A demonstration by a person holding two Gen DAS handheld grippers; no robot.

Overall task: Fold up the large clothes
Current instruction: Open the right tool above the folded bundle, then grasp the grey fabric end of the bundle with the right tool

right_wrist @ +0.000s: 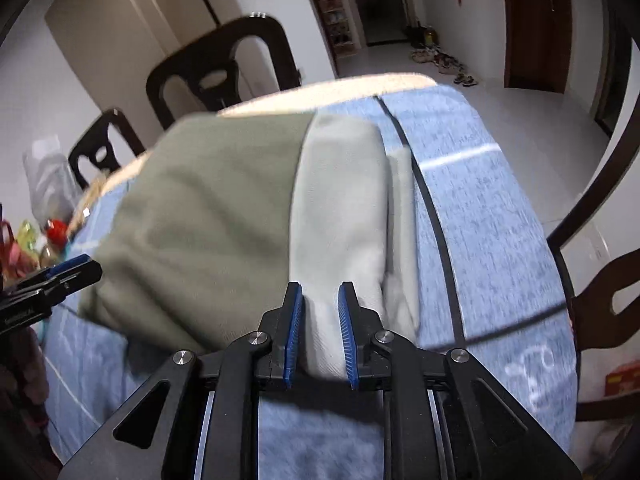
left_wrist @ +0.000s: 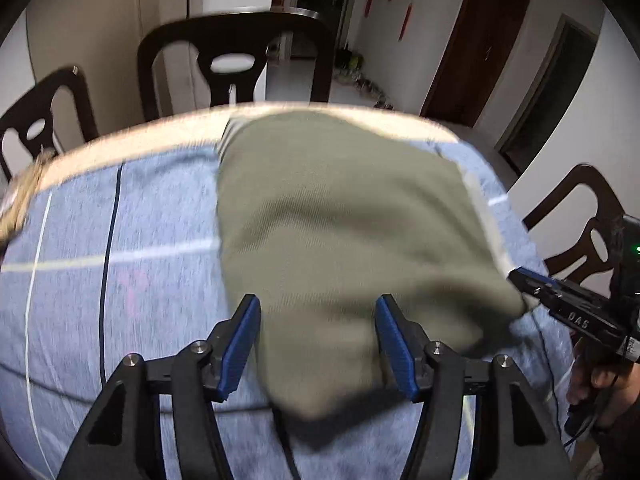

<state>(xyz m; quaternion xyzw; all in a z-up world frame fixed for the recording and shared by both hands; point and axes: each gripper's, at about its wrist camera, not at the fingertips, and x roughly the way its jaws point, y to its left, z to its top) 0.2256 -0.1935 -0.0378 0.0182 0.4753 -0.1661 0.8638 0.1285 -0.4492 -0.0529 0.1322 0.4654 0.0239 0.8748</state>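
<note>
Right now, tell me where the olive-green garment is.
The olive-green garment lies on the blue tablecloth, reaching the table's far edge by the dark chairs. The left gripper straddles its near end; the right gripper pinches its pale lining.

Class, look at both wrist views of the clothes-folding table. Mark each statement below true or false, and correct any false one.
1. The olive-green garment lies on a blue cloth with thin stripes. True.
2. The left gripper has its jaws pressed together with nothing between them. False: they stand apart, with the garment's near end between them.
3. The right gripper has pale grey fabric between its blue pads. True.
4. Dark chairs stand at the far edge of the table. True.
5. The garment is bright red. False: it is olive-green with a pale grey part.
</note>
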